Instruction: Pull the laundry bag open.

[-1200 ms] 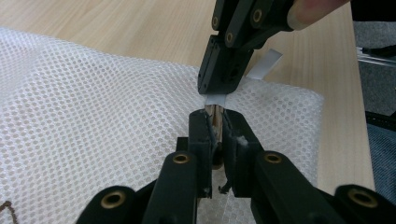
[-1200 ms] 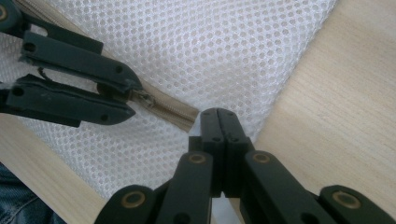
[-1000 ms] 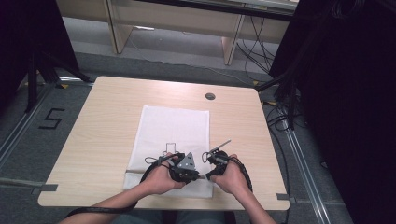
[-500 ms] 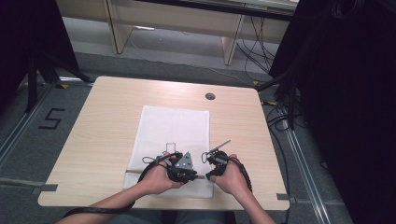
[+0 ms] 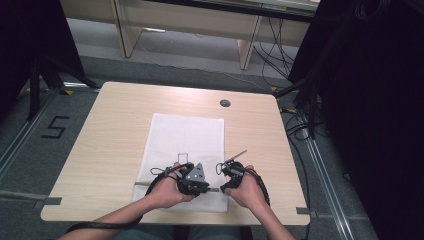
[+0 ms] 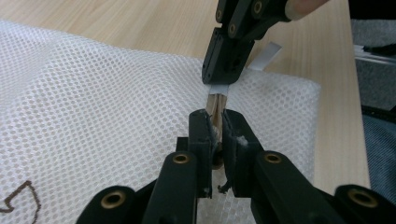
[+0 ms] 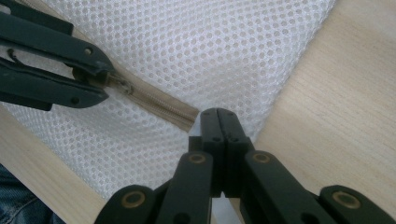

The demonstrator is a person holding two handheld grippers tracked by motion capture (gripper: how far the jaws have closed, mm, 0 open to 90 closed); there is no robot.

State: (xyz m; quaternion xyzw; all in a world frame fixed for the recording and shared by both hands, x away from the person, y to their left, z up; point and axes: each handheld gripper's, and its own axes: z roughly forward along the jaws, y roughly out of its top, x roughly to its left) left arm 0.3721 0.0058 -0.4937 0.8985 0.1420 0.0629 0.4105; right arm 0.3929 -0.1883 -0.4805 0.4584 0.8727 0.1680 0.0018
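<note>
Our left gripper (image 6: 215, 133) pinches the metal zipper pull (image 7: 120, 85) on the beige zipper (image 7: 161, 106); our right gripper (image 7: 219, 122) clamps the white tab (image 6: 267, 53) at its end. Both belong to a white honeycomb-mesh bag (image 5: 186, 145), lying flat at the near edge of the pale wooden table (image 5: 110, 130).

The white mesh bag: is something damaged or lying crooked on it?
Nothing stands out. The white mesh bag lies flat and straight on the table; both grippers pinch its beige zipper at the near edge.
</note>
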